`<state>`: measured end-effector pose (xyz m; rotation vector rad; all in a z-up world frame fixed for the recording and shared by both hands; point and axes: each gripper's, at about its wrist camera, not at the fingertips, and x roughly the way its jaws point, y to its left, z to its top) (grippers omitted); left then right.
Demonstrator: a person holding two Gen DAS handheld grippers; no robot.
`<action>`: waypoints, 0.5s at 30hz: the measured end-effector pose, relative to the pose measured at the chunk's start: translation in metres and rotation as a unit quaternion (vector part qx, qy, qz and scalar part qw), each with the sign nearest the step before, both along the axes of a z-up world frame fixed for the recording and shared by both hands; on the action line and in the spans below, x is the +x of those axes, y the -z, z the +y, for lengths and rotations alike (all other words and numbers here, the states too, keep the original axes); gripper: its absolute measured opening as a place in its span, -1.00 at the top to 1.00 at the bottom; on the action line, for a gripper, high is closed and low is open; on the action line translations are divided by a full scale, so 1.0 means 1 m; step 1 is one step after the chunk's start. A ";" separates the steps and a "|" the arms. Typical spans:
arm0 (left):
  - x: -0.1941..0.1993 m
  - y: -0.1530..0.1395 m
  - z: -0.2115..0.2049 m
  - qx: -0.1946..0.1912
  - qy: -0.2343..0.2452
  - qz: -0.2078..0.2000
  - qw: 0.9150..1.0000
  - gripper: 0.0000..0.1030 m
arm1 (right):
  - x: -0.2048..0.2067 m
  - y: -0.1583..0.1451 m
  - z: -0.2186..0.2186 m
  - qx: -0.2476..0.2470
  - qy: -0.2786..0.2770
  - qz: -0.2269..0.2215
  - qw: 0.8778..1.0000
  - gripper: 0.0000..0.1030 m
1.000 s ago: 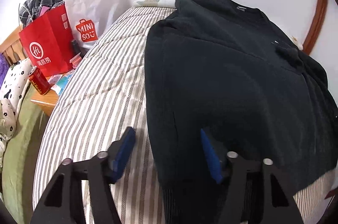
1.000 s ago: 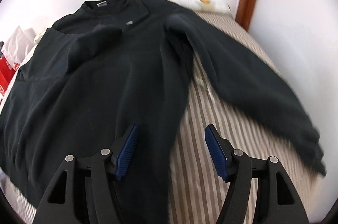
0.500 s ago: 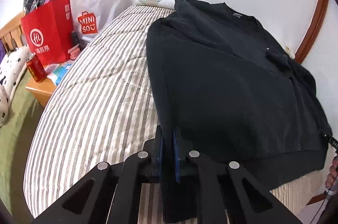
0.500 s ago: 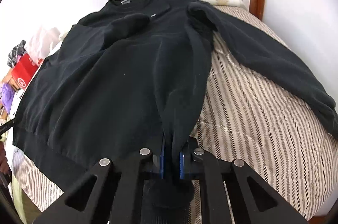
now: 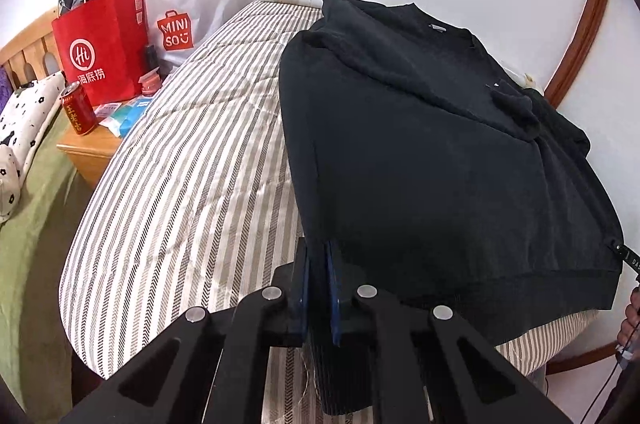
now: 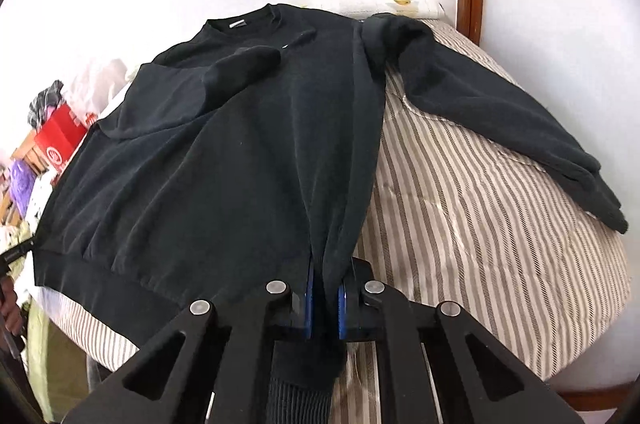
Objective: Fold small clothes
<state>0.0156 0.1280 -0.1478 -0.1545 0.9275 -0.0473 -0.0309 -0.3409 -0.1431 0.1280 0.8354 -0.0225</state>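
Fabric fills most of both views: a black sweater [image 5: 420, 152] lies spread on a striped bed cover [image 5: 192, 176], its neck toward the wall at the top of each frame and its ribbed hem toward the cameras. In the left wrist view the left gripper [image 5: 318, 288] sits at the lower centre, its 2 blue-padded jaws clamped on the sweater's hem corner, with dark ribbed cloth hanging below them. In the right wrist view the right gripper [image 6: 326, 300] is likewise pinched tight on the opposite hem corner at the lower centre, and the cloth rises from it in a taut ridge up the middle of the frame. One sleeve [image 6: 492, 112] stretches across the cover toward the right edge of that frame; the other sleeve [image 6: 240, 68] is folded over the chest at centre left. At the upper left of the left wrist view stand a red bag [image 5: 102, 48] and a white bag [image 5: 188, 16], with a red can [image 5: 78, 108] on a wooden nightstand [image 5: 90, 152] below them.
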 end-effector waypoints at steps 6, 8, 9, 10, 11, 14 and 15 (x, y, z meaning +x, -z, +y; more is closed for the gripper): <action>0.007 -0.009 -0.004 0.021 -0.001 -0.007 1.000 0.73 | 0.014 -0.016 0.008 -0.059 0.015 -0.006 0.998 0.39; 0.011 -0.014 -0.004 0.027 -0.006 -0.013 1.000 0.52 | 0.017 -0.031 0.011 -0.082 0.029 -0.029 0.996 0.09; 0.015 -0.017 -0.004 0.031 -0.011 -0.017 0.999 0.37 | 0.022 -0.039 0.015 -0.090 0.035 -0.039 0.995 -0.05; 0.019 -0.019 -0.004 0.033 -0.012 -0.019 0.999 0.29 | 0.028 -0.046 0.019 -0.093 0.036 -0.046 0.994 -0.06; 0.023 -0.020 -0.004 0.034 -0.013 -0.021 0.999 0.15 | 0.038 -0.054 0.025 -0.093 0.034 -0.056 0.994 -0.06; 0.040 -0.024 -0.009 0.038 -0.016 -0.023 0.999 0.08 | 0.066 -0.067 0.044 -0.086 0.020 -0.067 0.994 -0.07; 0.047 -0.025 -0.011 0.035 -0.014 -0.023 0.999 0.08 | 0.080 -0.069 0.051 -0.087 0.014 -0.067 0.994 -0.07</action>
